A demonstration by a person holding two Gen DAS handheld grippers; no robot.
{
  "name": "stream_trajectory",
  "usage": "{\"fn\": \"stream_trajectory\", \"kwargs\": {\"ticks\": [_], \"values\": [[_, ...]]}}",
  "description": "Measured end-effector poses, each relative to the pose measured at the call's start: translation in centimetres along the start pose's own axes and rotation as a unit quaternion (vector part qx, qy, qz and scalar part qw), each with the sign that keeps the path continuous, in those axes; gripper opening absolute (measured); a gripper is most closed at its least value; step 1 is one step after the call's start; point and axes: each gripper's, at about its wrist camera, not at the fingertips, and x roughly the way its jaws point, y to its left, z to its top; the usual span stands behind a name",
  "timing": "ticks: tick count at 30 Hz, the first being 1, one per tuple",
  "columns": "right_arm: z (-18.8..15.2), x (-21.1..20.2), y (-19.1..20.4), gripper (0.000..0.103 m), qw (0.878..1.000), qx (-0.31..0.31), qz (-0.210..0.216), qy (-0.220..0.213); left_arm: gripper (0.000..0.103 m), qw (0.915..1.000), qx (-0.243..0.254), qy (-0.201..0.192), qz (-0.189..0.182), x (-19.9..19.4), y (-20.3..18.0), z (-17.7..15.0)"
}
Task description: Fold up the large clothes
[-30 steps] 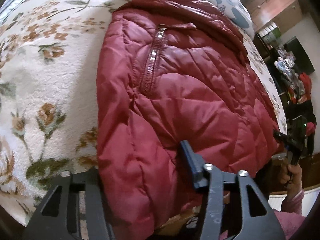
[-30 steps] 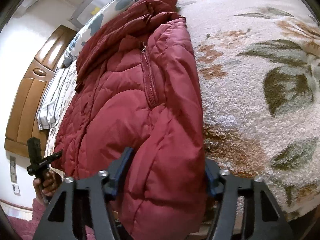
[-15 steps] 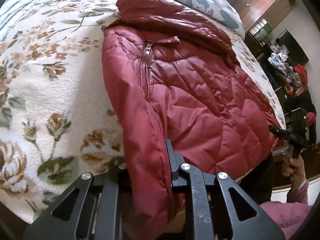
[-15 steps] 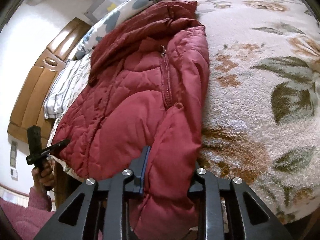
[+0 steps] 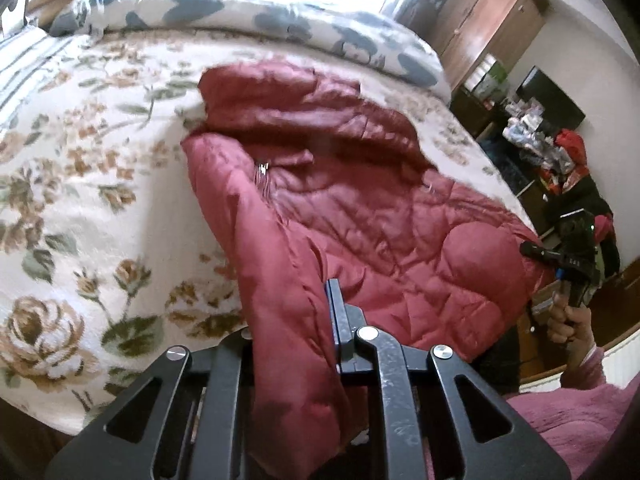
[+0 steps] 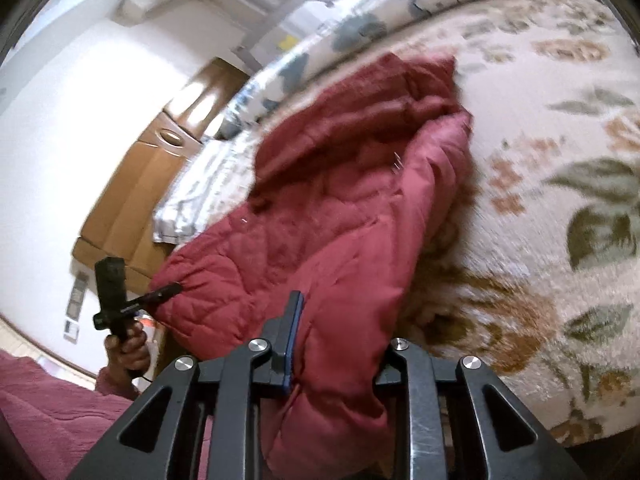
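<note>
A dark red quilted puffer jacket [image 5: 360, 208] lies lengthwise on a floral bedspread [image 5: 80, 200], its hem hanging over the near bed edge. My left gripper [image 5: 294, 340] is shut on the left corner of the hem. My right gripper [image 6: 340, 344] is shut on the other hem corner of the jacket [image 6: 340, 216]. Each gripper also shows in the other's view: the right gripper [image 5: 552, 258] at the far right, the left gripper [image 6: 156, 296] at the far left. Both hem corners are raised off the bed.
A rolled blue-and-white quilt [image 5: 240, 16] lies along the far side of the bed. A wooden headboard [image 6: 132, 216] and a striped pillow [image 6: 188, 200] are at one end. A wooden wardrobe [image 5: 492, 28] and a cluttered shelf [image 5: 532, 128] stand beyond the other end.
Both grippers closed from open onto the hem corners and have pulled back and up, lifting the jacket's near end off the bed.
</note>
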Motion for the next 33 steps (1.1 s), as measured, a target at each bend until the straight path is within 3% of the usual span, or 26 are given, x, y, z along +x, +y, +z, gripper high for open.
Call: {"fn": "stream_trajectory", "kwargs": {"ticks": [6, 11, 27, 33], "values": [[1.9, -2.1, 1.6, 0.023, 0.998, -0.012, 0.039, -0.042, 0.013, 0.9988, -0.01, -0.046, -0.01, -2.5, 0.9, 1.5], [3.7, -3.0, 0.8, 0.023, 0.996, 0.004, 0.047, -0.074, 0.013, 0.9971, -0.026, -0.07, -0.016, -3.0, 2.1, 2.9], [9.5, -2.7, -0.4, 0.023, 0.989, 0.025, 0.002, -0.144, 0.013, 0.9873, -0.093, -0.125, -0.031, -1.7, 3.7, 9.5], [12.1, -1.1, -0.6, 0.023, 0.987, 0.025, -0.024, -0.159, 0.014, 0.9869, -0.103, -0.124, -0.009, -0.3, 4.0, 11.4]]}}
